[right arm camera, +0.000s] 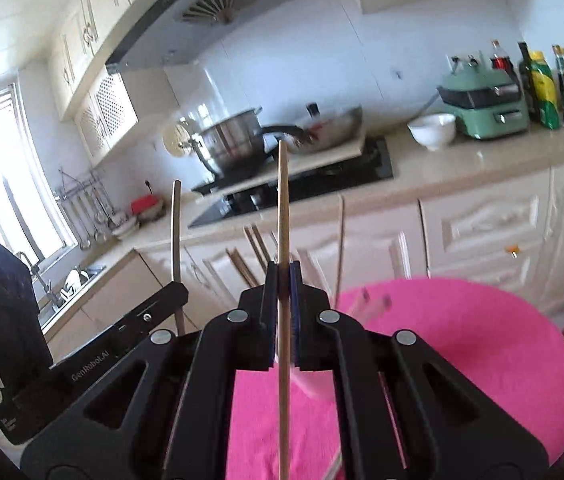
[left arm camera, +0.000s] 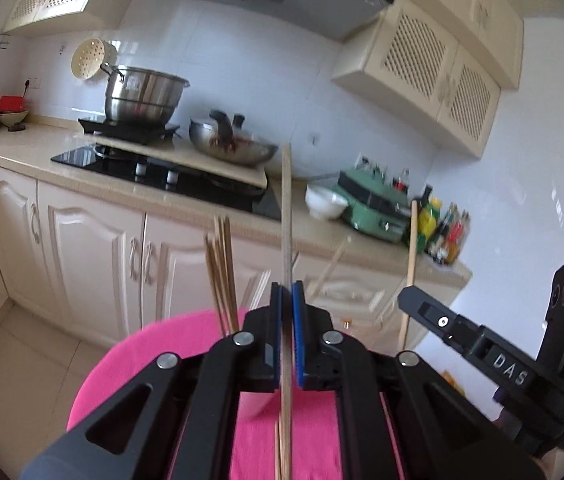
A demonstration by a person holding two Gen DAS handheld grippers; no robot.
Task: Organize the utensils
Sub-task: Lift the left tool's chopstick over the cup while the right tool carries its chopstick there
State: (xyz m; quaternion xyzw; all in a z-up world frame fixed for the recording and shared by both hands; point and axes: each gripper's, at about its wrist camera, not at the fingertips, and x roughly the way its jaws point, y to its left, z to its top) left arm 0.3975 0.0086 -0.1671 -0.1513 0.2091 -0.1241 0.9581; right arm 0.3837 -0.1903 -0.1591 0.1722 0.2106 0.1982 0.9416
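My left gripper [left arm camera: 286, 290] is shut on a wooden chopstick [left arm camera: 286, 208] that stands upright between its blue pads. My right gripper [right arm camera: 282, 272] is shut on a second wooden chopstick [right arm camera: 283, 200], also upright. Both are raised above a round table with a pink cloth [left arm camera: 130, 364] [right arm camera: 481, 344]. A bunch of several more chopsticks [left arm camera: 222, 276] [right arm camera: 252, 258] stands upright just beyond the fingers; their holder is hidden. In the left wrist view the right gripper's body [left arm camera: 493, 356] shows at right with its chopstick [left arm camera: 411, 256]. In the right wrist view the left gripper's body [right arm camera: 94, 344] shows at left.
A kitchen counter [left arm camera: 34, 142] runs behind, with a black hob [left arm camera: 186, 172], a steel pot [left arm camera: 144, 94], a wok [left arm camera: 234, 142], a white bowl [right arm camera: 431, 130], a green appliance [right arm camera: 481, 108] and bottles [right arm camera: 549, 84]. Cream cabinets [left arm camera: 94, 256] stand below. A sink [right arm camera: 78, 276] sits at far left.
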